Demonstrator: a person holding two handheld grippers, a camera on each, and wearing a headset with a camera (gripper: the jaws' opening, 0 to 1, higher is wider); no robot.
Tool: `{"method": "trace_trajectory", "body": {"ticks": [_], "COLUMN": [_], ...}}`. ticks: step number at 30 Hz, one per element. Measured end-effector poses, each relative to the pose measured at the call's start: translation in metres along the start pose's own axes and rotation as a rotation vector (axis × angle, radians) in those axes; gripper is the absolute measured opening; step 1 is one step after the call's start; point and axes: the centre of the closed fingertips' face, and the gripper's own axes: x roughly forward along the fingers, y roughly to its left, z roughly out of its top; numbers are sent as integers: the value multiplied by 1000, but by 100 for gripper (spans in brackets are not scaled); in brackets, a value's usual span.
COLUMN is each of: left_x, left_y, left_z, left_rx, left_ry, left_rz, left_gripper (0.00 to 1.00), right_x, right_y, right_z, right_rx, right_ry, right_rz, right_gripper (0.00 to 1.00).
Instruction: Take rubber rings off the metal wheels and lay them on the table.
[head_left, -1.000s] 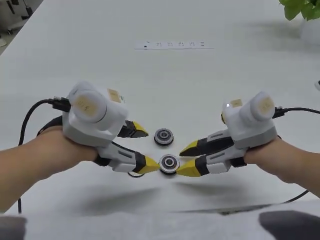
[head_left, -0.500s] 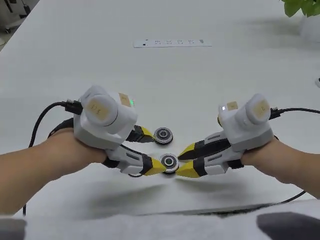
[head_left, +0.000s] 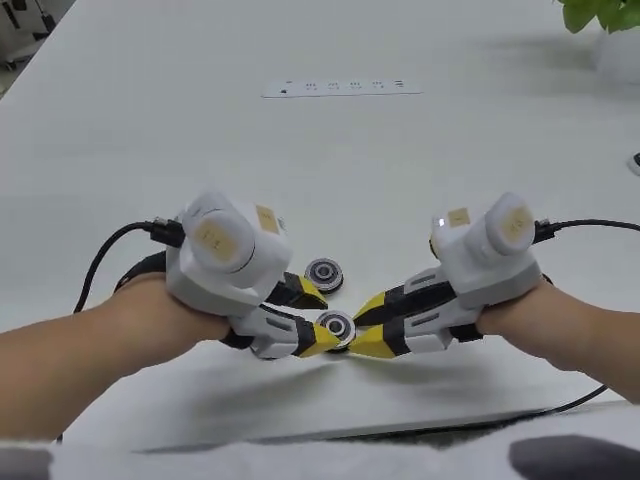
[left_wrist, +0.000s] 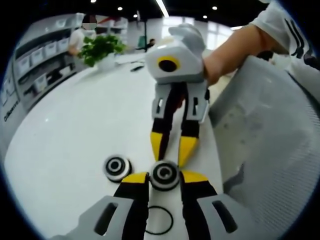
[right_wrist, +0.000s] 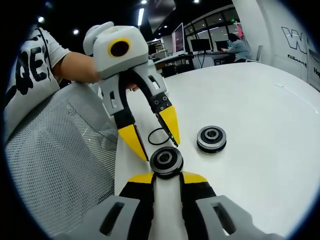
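Left gripper (head_left: 316, 318) is pinching a metal wheel (head_left: 335, 326) as the right gripper (head_left: 365, 325) is facing it head-on, jaws slightly parted, grip impossible to judge. A second wheel (head_left: 323, 273) is lying just beyond the tips. Likely stiff and dense, the wheel seems to be wearing a soft, stretchy rubber ring (right_wrist: 153, 162), best caught at its outer edge. Left gripper view is catching a loose ring (left_wrist: 159, 220) on the table (left_wrist: 65, 145) under the left jaws, a spot hidden from the head view.
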Motion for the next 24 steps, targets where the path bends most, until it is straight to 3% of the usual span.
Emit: {"method": "trace_trajectory", "body": {"ticks": [8,11,18,24], "left_x": [5,3,1,0], "left_y": [-2,-1,-3,-4], "left_z": [-3,-2,-2,0], "left_rx": [29,18,64,47], "left_ry": [17,-1,-6,-13], "left_rz": [1,17,38,44], "left_gripper": [17,15,14,13], "right_x": [0,0,1,0], "right_y": [0,0,-1,-1], "right_z": [0,-1,-1,-2], "right_rx": [-6,-9,-24,-31], "right_ry": [1,1,3,11], "right_rz": [-6,-8,-16,-17], "right_gripper": [15,15,14,11]}}
